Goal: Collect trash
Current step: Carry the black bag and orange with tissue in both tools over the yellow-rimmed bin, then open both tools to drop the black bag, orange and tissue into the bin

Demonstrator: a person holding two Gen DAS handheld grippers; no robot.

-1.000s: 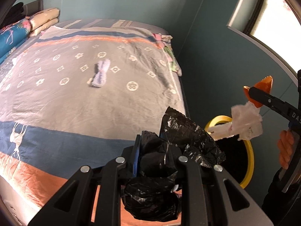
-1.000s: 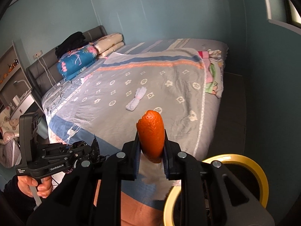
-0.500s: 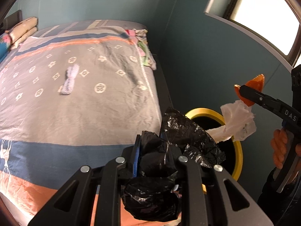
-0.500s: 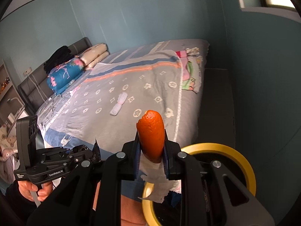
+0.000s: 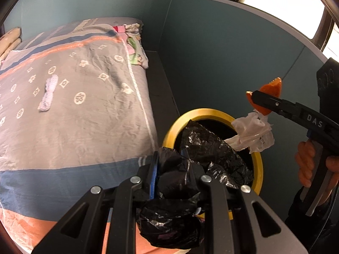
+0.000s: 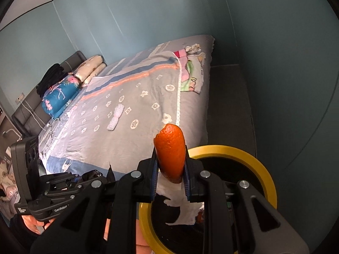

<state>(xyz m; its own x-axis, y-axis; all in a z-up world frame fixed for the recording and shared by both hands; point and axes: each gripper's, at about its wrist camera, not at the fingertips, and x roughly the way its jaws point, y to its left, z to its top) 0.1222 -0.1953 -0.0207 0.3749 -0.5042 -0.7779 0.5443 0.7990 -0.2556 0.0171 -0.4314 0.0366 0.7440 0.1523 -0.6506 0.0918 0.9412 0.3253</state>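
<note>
My left gripper (image 5: 177,169) is shut on a crumpled black plastic bag (image 5: 190,169), which hangs over the near rim of a yellow-rimmed bin (image 5: 211,113) on the floor beside the bed. My right gripper (image 6: 170,169) is shut on a piece of orange peel (image 6: 170,152) and a white tissue (image 6: 180,209) that dangles below it, above the bin (image 6: 262,169). In the left wrist view the right gripper (image 5: 257,103) with the peel (image 5: 271,89) and tissue (image 5: 252,134) hovers over the bin's far right rim. The left gripper (image 6: 93,174) shows low on the left in the right wrist view.
A bed with a grey patterned cover (image 5: 74,105) fills the left. A small pale knitted item (image 5: 48,95) lies on the bed (image 6: 137,105). Folded bedding (image 6: 61,93) is stacked at the headboard. A teal wall (image 5: 233,53) and window sill stand to the right of the bin.
Both grippers have swung rightward from the bed toward the bin, which now sits under them. The bag, peel and tissue stay gripped.
</note>
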